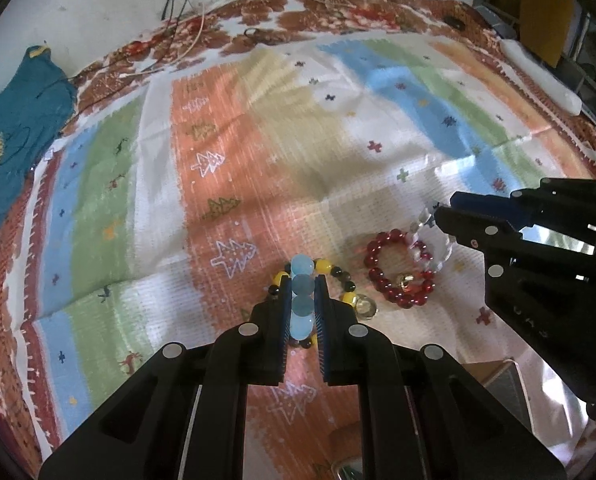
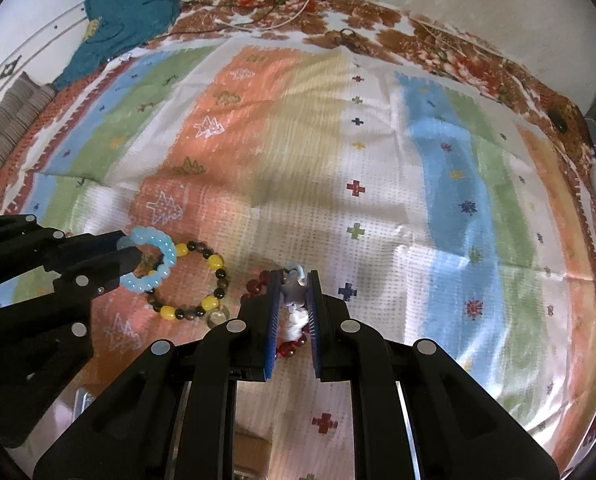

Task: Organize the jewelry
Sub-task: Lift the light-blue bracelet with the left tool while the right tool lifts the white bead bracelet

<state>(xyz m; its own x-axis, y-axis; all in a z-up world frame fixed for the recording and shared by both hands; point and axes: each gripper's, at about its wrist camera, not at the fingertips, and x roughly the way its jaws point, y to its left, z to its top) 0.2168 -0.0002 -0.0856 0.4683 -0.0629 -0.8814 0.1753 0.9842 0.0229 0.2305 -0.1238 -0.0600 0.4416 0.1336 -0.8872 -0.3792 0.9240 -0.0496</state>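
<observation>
My left gripper (image 1: 302, 280) is shut on a light blue bead bracelet (image 1: 301, 298), held just above a yellow-and-dark bead bracelet (image 1: 340, 276) lying on the cloth. In the right wrist view the blue bracelet (image 2: 150, 258) hangs as a ring from the left gripper (image 2: 124, 250), over the yellow bracelet (image 2: 202, 280). My right gripper (image 2: 294, 280) is shut on a clear crystal bead bracelet (image 2: 296, 300), above a red bead bracelet (image 2: 288, 348). In the left wrist view the red bracelet (image 1: 398, 268) lies on the cloth under the right gripper (image 1: 444, 212) and the clear bracelet (image 1: 428, 240).
A striped, patterned cloth (image 2: 318, 160) covers the surface. A teal garment (image 1: 22, 120) lies at the far left edge. Thin cables (image 2: 282, 8) and a small ring (image 1: 252, 33) lie at the far edge. A silver ring (image 1: 365, 306) lies by the yellow bracelet.
</observation>
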